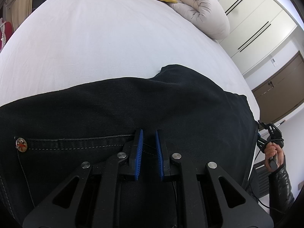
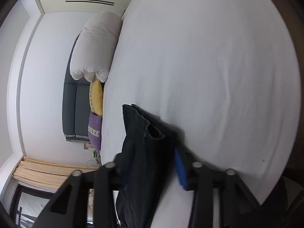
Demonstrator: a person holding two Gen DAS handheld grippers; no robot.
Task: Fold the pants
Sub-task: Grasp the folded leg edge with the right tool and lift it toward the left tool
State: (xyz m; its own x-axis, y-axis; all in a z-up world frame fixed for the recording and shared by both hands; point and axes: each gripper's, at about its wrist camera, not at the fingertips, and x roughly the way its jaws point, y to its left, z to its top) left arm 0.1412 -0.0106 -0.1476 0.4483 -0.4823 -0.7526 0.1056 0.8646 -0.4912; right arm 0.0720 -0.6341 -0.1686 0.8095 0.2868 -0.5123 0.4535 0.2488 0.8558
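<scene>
The pants (image 1: 117, 104) are black denim with pale stitching and a metal rivet (image 1: 21, 144) at a pocket corner. They lie across the near part of the bed (image 1: 95, 43), folded into a broad band. The left gripper (image 1: 149, 148) sits on them at the pocket seam, its blue pads (image 1: 138, 155) nearly together and pinching a ridge of cloth. In the blurred right wrist view a hem end (image 2: 144, 133) lies between the right gripper's (image 2: 152, 171) parted jaws; grip cannot be told.
</scene>
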